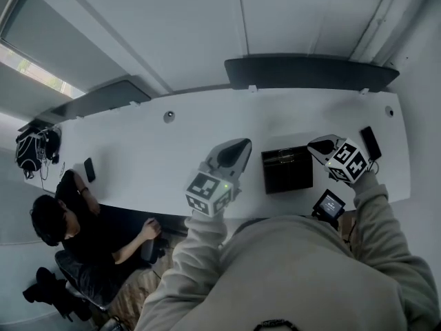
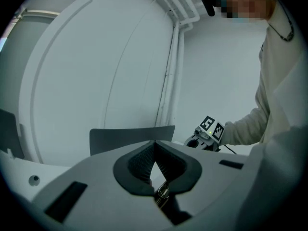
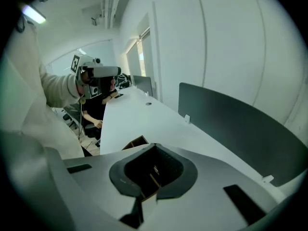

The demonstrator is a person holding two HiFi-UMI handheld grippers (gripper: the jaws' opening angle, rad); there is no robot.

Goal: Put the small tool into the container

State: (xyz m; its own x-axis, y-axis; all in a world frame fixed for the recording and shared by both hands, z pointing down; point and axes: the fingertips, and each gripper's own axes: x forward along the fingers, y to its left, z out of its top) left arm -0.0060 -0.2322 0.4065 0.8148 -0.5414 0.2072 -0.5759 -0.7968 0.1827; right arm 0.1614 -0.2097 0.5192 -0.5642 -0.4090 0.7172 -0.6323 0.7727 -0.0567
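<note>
From the head view we see the black box [image 1: 286,153] standing near the front edge of the white table [image 1: 158,143], straight ahead of the person, where either hand can reach its open top. The left gripper [image 1: 237,149] hangs just left of the box and the right gripper [image 1: 320,146] just right of it. Neither touches it, so we judge that they flank the box and are not working in it. The inside of the box is too dark for us to tell whether the small tool lies there, and we find it nowhere on the table. A phone [image 1: 371,142] lies beyond the right gripper, clear of the work. In the left gripper view the jaws meet at their tips, with only bare table showing through the gap below them. Nothing is held, and the gripper points out across the table towards the dark divider [image 2: 130,136], which reads to us as a hand held aside. In the right gripper view the jaws are likewise closed with nothing in them. They tilt downward, so a brown corner of the box [image 3: 136,142] shows just beyond them. With both grippers empty and no tool in sight, our guess is that it already lies in the box, though no view confirms it.
</note>
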